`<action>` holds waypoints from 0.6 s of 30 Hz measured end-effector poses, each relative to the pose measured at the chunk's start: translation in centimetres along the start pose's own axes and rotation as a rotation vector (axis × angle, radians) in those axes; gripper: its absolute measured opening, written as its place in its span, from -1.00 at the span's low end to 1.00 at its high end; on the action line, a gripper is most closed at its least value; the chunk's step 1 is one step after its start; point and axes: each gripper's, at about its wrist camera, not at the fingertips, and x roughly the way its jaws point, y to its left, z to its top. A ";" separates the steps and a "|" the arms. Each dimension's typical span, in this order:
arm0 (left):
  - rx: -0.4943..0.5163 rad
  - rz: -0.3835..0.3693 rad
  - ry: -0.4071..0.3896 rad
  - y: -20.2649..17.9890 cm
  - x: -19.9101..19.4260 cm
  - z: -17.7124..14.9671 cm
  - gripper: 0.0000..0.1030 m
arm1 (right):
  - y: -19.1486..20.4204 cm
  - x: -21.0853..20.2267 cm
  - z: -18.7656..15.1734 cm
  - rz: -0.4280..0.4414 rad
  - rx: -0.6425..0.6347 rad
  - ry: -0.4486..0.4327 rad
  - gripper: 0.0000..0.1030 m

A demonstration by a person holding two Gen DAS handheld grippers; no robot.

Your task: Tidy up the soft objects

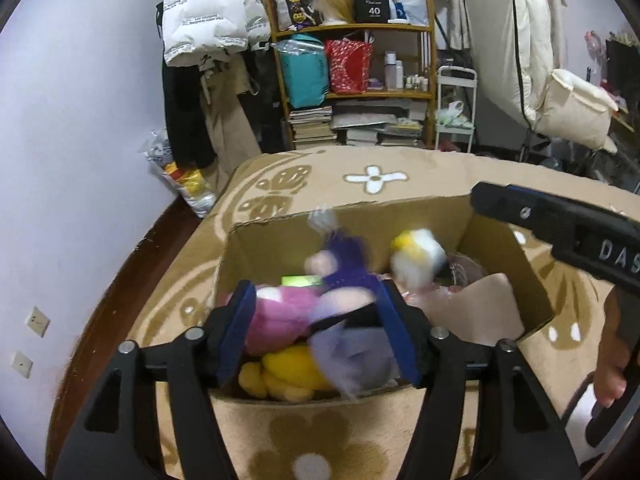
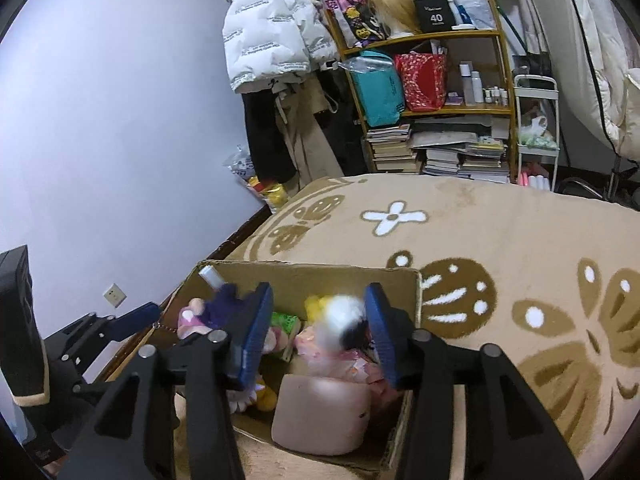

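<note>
An open cardboard box [image 1: 276, 236] sits on a beige flowered blanket and holds several plush toys. My left gripper [image 1: 316, 332] is open over the box's near side, and a blurred purple and pink plush [image 1: 340, 272] is between and just beyond its blue pads. A pink plush [image 1: 280, 316] and a yellow plush [image 1: 288, 376] lie under it. My right gripper [image 2: 316, 328] is open over the box [image 2: 304, 276], and a blurred white, yellow and black plush [image 2: 340, 320] is between its pads. A pale pink cushion [image 2: 320, 412] lies at the box's near end.
The beige blanket [image 2: 500, 240] spreads to the right and behind the box. A lilac wall [image 2: 100, 140] stands on the left. At the back are a crowded wooden shelf [image 2: 432, 112], hanging coats [image 2: 272, 40] and a white cart [image 2: 536, 120].
</note>
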 end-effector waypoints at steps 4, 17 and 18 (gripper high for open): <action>-0.009 0.036 0.006 0.3 -0.7 -0.2 0.56 | 0.0 -1.0 0.2 -0.016 0.014 0.006 0.35; -0.058 0.120 -0.055 3.1 -8.3 -0.7 0.94 | 2.0 -8.0 -0.4 -0.047 0.003 -0.019 1.00; -0.061 0.130 -0.061 3.4 -9.1 -0.7 0.94 | 2.1 -8.6 -0.5 -0.040 -0.001 -0.023 1.00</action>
